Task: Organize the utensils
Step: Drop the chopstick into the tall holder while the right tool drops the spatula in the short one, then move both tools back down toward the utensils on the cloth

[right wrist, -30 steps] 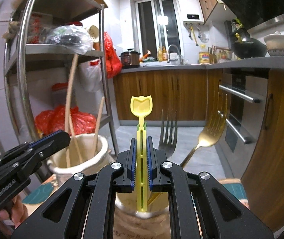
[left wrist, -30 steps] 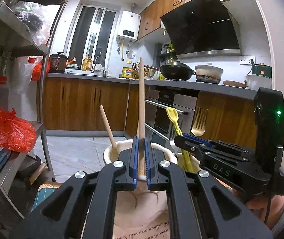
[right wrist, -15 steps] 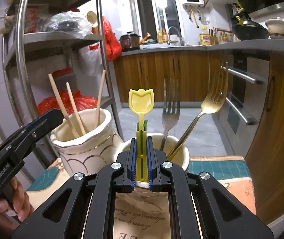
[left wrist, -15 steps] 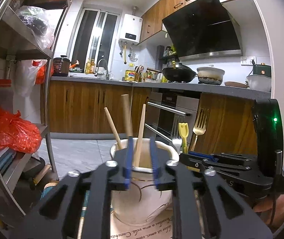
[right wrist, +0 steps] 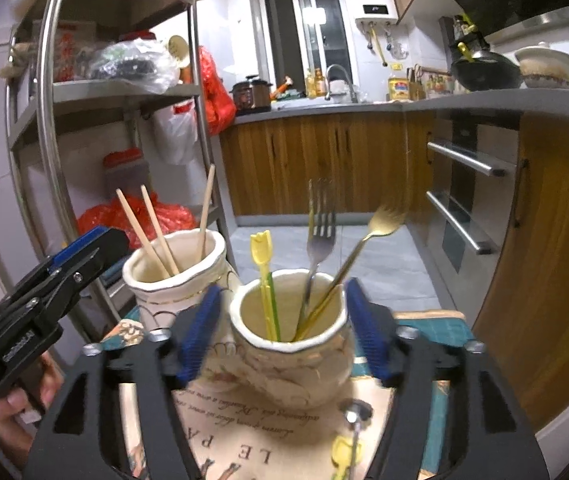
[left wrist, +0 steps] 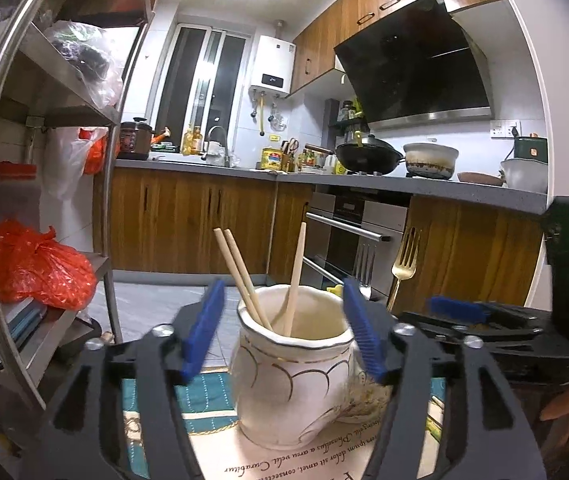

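A white jar with gold lines (left wrist: 292,368) holds three wooden chopsticks (left wrist: 240,276). My left gripper (left wrist: 284,332) is opening; the jar shows between its blue pads (left wrist: 204,332), which do not touch it. Beside it stands a second cream jar (right wrist: 296,356) with a yellow tulip-topped pick (right wrist: 262,276), a silver fork (right wrist: 320,240) and a gold fork (right wrist: 364,248). My right gripper (right wrist: 284,334) is opening as well, its pads (right wrist: 368,336) on either side of that jar without pressing it. The chopstick jar (right wrist: 176,284) and the left gripper (right wrist: 64,268) appear at the left of the right wrist view.
Both jars stand on a printed placemat (right wrist: 244,432) with teal borders. Another small yellow utensil (right wrist: 346,452) lies on the mat near me. A steel shelf rack (right wrist: 48,128) with red bags (left wrist: 36,268) stands at the left. Wooden cabinets and an oven (left wrist: 348,240) are behind.
The left gripper let go of a chopstick, which now rests in the white jar. The right gripper released the yellow pick into the cream jar. Both sets of jaws have spread wide.
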`<action>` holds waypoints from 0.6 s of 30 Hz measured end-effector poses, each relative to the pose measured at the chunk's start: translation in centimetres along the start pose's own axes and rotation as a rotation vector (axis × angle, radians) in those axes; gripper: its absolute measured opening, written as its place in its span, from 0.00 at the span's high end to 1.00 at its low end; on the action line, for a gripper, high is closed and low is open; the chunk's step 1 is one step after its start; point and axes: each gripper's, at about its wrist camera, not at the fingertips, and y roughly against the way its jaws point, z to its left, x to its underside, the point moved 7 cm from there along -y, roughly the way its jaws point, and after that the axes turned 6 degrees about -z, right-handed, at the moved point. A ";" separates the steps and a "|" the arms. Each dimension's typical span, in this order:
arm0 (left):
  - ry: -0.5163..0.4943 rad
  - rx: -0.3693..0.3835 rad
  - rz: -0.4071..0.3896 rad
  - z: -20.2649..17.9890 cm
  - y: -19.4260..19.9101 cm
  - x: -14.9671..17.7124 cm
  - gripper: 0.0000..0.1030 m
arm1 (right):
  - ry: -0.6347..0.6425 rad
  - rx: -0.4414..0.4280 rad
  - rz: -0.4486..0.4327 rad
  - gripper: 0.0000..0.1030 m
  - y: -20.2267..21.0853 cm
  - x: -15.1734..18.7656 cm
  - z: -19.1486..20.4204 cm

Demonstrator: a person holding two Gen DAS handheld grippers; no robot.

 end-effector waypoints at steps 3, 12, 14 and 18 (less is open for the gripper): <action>-0.006 -0.015 0.002 -0.1 1.0 -0.2 0.20 | -0.003 0.006 -0.031 0.09 2.1 -0.3 -0.3; -0.013 -0.070 0.050 -0.2 3.5 -0.4 0.06 | -0.005 0.048 -0.063 0.05 6.1 -0.2 -1.5; -0.004 -0.077 0.065 0.0 4.1 -0.4 0.06 | -0.009 0.049 -0.052 0.05 6.6 0.1 -1.8; 0.011 -0.086 0.095 0.2 5.3 -0.4 0.06 | -0.019 0.072 -0.033 0.05 7.7 0.9 -3.0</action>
